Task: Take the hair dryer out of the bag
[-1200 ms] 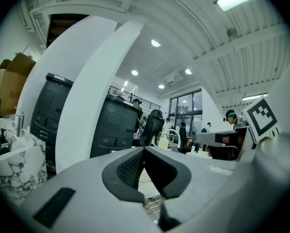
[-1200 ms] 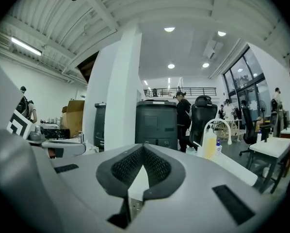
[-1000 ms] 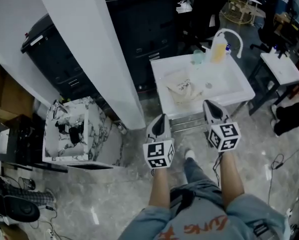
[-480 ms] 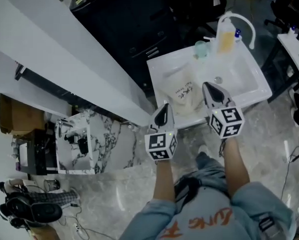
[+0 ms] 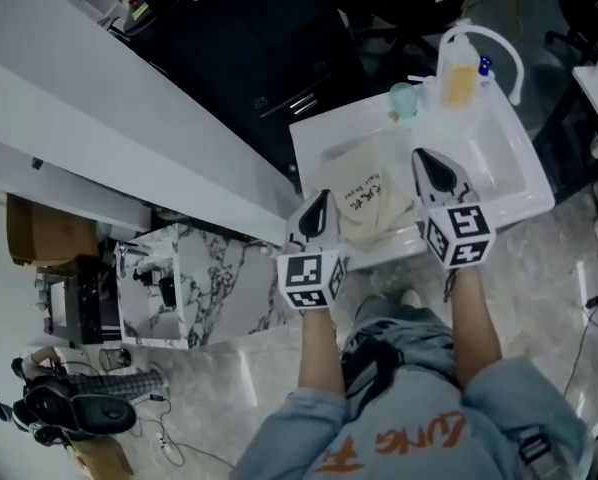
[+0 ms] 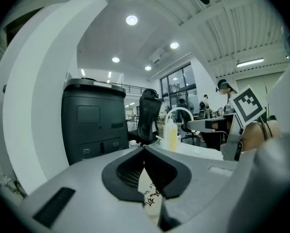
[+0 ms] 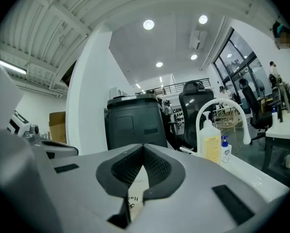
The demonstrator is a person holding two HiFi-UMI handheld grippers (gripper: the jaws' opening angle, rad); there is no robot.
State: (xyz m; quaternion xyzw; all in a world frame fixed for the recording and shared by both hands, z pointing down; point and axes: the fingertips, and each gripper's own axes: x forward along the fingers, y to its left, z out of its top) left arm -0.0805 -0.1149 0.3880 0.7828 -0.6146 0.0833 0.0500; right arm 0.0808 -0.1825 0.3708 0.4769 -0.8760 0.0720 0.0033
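Okay, far left in the head view a white marble-patterned open cabinet [image 5: 204, 288] stands on the grey floor, next to a slanted white wall panel [image 5: 99, 108]. Right of that is a big black plastic cabinet [image 5: 269, 58]. Left gripper [image 5: 321, 200] sits at the near left corner of the white rectangular sink basin [image 5: 524, 183]. Its jaws are pressed together with nothing between them, and black print on cloth shows just below them in the left gripper view. The cream cloth bag with black lettering [image 5: 369, 196] lies in the basin's left half, between the two grippers. Hair dryer can't be seen anywhere. Right gripper [image 5: 421, 156] is just right of the bag over the basin, jaws also closed and empty, bag cloth visible under them in the right gripper view. Whether either gripper touches the bag, can't tell. At the basin's back edge are a pale green cup [image 5: 404, 98], a yellow pump bottle [image 5: 461, 80], a small blue-capped bottle [image 5: 486, 66] and a white curved faucet [image 5: 499, 43]
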